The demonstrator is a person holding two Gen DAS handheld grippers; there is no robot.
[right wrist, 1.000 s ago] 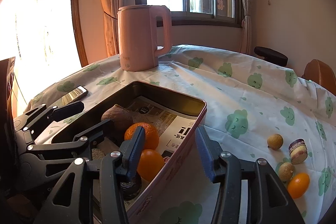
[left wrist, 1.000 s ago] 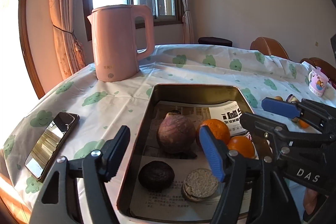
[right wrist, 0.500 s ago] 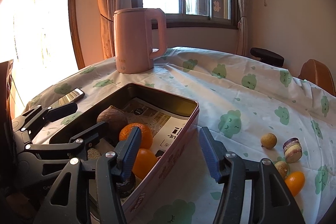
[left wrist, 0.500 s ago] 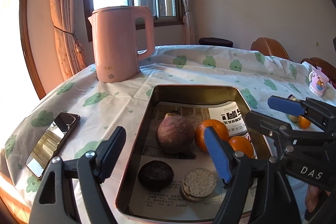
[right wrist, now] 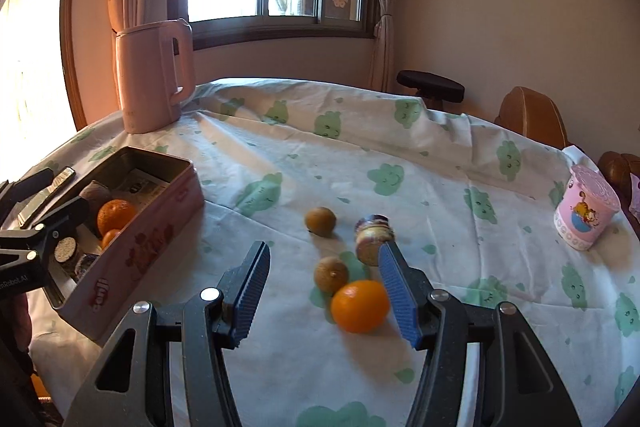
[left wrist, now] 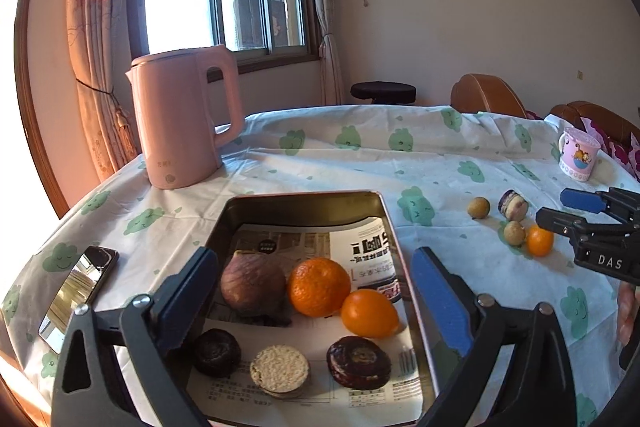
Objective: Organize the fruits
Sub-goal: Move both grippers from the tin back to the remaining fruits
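The left gripper (left wrist: 316,311) hangs over the tin (left wrist: 304,201), jaws opening with nothing between them. The right gripper (right wrist: 320,291) stands apart around an orange fruit (right wrist: 360,305) on the tablecloth (right wrist: 440,195), not touching it

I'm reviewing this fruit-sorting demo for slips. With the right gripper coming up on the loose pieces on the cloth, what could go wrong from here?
1. The small orange fruit touches a brown round fruit; the open right gripper might nudge or roll either.
2. The cloth is wrinkled, so round fruit may roll.
3. The left gripper, jaws opening, hangs over the tin; it could bump the fruit inside.
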